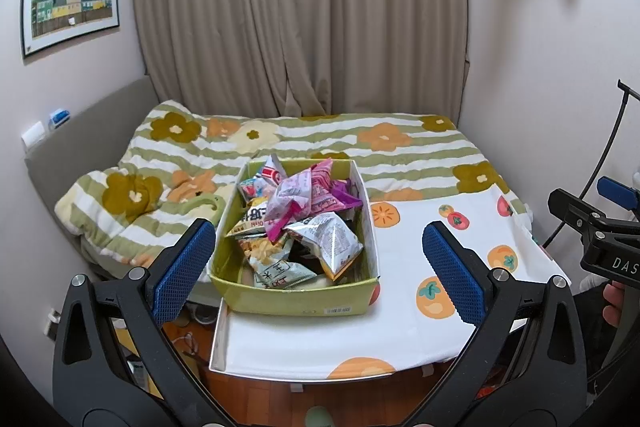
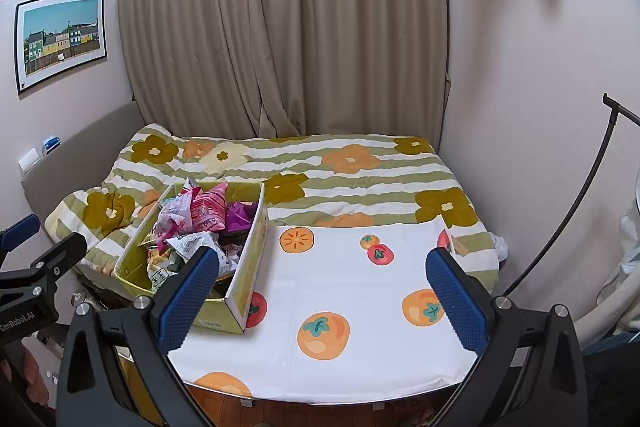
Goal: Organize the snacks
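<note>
A green cardboard box (image 1: 294, 297) is seen standing on a white cloth (image 1: 420, 307) printed with orange and red fruit, which is spread over a table at the foot of a bed. The box is set at the left side of the cloth, with its long side running away from the cameras. It is filled with a loose heap of snack packets: a pink packet (image 1: 320, 193) is piled on top toward the far end, a silver packet (image 1: 330, 241) lies tilted in the middle, and a pale green packet (image 1: 280, 273) is tucked against the near wall. The left gripper (image 1: 320, 259) is held spread wide in the air, nothing being gripped between its blue pads (image 1: 184, 267), and the box is framed between its two fingers in the left wrist view. The right gripper (image 2: 320, 291) is likewise held wide and empty over the bare right part of the cloth, with the box (image 2: 240, 291) just beside its left finger in that view. A striped blanket (image 1: 400, 151) with flowers is spread over the bed behind the table. A beige curtain (image 1: 300, 11) is hung across the back wall, and a framed picture (image 1: 70, 3) is mounted on the wall to the left.
</note>
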